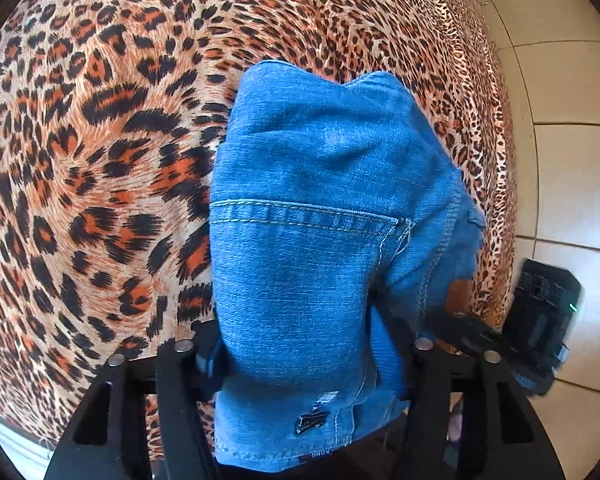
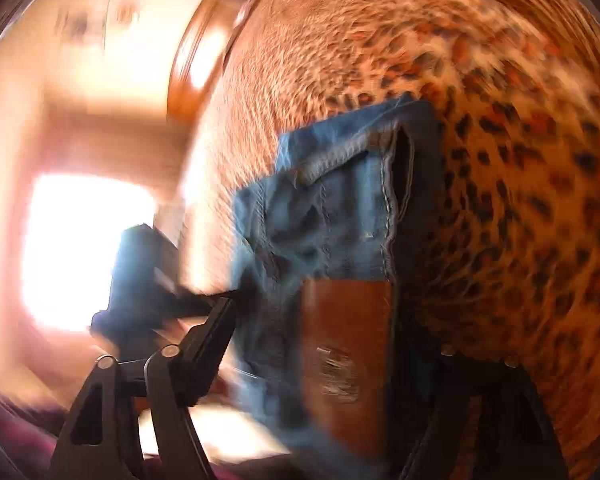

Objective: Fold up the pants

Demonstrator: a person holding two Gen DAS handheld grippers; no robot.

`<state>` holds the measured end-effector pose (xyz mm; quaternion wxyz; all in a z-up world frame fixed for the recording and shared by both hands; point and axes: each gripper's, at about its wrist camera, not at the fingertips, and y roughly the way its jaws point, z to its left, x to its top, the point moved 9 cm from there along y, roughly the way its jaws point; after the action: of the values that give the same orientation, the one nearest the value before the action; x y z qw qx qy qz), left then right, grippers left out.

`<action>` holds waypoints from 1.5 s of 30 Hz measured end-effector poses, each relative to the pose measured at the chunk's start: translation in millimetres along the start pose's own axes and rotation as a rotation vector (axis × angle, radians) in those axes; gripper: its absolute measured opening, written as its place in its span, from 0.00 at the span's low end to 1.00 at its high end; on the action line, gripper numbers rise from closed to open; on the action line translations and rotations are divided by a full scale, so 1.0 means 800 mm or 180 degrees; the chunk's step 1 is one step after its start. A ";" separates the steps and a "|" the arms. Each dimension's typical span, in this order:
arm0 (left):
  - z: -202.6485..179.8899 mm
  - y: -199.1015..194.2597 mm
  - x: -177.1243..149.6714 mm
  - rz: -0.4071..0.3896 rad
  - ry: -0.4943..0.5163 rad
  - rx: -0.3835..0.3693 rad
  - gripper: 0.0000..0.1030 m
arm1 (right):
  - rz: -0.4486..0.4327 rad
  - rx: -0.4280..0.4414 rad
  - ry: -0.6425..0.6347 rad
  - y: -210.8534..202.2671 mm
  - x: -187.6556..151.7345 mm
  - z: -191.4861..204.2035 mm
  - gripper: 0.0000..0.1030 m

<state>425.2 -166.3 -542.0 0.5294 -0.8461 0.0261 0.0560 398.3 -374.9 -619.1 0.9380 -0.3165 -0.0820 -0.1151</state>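
Note:
Blue denim pants (image 1: 320, 208) lie bunched on a leopard-print bed cover (image 1: 100, 152), a back pocket seam facing up. My left gripper (image 1: 312, 344) is shut on their near end; cloth fills the gap and hides the fingertips. The right wrist view is badly blurred. There the pants (image 2: 332, 208) show a waistband with a brown leather patch (image 2: 348, 340), and my right gripper (image 2: 316, 320) is closed around that part, its left finger (image 2: 220, 312) at the denim's edge. The right finger is dark and mostly hidden.
The bed's edge runs down the right side of the left wrist view, with pale tiled floor (image 1: 572, 152) beyond it. The other gripper's black body (image 1: 540, 320) hangs beside that edge. A wooden bed frame (image 2: 200, 64) and a bright opening (image 2: 80, 248) appear blurred.

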 end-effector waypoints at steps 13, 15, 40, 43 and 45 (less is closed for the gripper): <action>-0.045 -0.101 0.019 -0.0456 0.0241 -0.0113 0.23 | -0.0004 0.0210 0.0097 -0.021 0.045 0.076 0.38; -0.053 -0.132 0.054 -0.0653 0.0254 -0.0167 0.23 | -0.0091 0.0256 -0.0016 -0.028 0.076 0.096 0.40; 0.025 -0.160 0.060 -0.1493 -0.0152 0.1240 0.59 | -0.0593 -0.1912 -0.0505 -0.038 0.144 0.124 1.00; 0.020 -0.166 0.042 -0.1627 -0.0186 0.1265 0.59 | -0.0660 -0.2051 -0.0535 -0.049 0.131 0.125 1.00; 0.016 -0.171 0.032 -0.1706 -0.0202 0.1268 0.60 | -0.0719 -0.2159 -0.0580 -0.056 0.128 0.123 1.00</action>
<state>463.8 -94.1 -428.3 0.6808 -0.7006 -0.2034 -0.0651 476.3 -366.2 -493.0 0.7500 -0.6073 -0.1567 -0.2099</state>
